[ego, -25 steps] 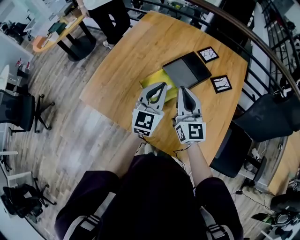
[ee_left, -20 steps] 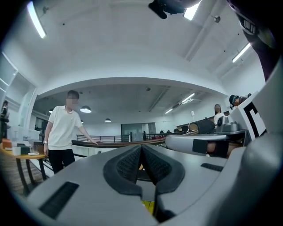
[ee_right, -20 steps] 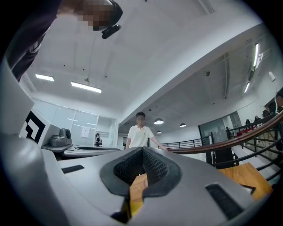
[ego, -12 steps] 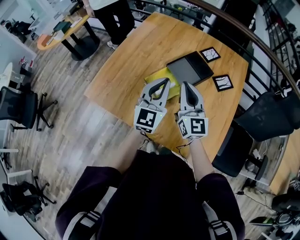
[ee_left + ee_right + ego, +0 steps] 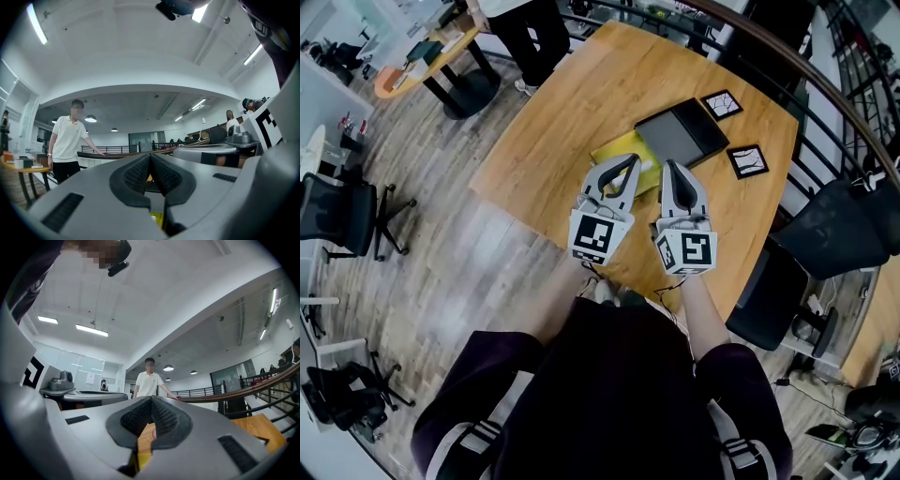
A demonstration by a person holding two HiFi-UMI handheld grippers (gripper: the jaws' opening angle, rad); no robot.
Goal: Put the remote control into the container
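The task looks not yet begun: over the near edge of the wooden table [image 5: 553, 112] the left gripper [image 5: 630, 161] and right gripper [image 5: 668, 167] hover, each with jaws closed on nothing; the remote control shows in no view, so the next move calls for finding it, then opening one pair of jaws. Counted: one table; one dark flat tray [image 5: 680, 134], perhaps the container; one yellow sheet [image 5: 619, 152] just left of it; two grippers; two patterned squares [image 5: 745, 162] at the right.
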